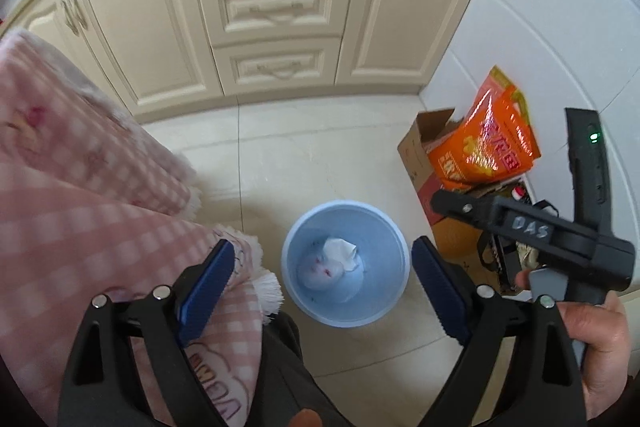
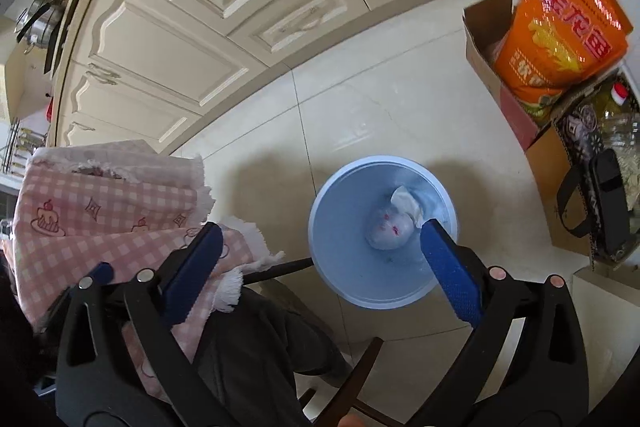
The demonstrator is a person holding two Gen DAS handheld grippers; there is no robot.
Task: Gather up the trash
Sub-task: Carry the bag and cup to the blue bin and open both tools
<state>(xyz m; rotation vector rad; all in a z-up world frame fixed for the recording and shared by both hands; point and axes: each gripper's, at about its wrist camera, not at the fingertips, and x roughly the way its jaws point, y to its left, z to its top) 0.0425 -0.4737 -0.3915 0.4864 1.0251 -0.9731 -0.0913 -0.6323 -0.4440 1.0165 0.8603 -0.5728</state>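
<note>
— Left wrist?
— My left gripper [image 1: 320, 275] gapes wide, empty, above the blue bin [image 1: 346, 263]; crumpled tissue [image 1: 340, 253] lies inside.
— Right wrist?
— My right gripper [image 2: 320, 247] gapes too, empty; same bin [image 2: 340, 227] below.
</note>
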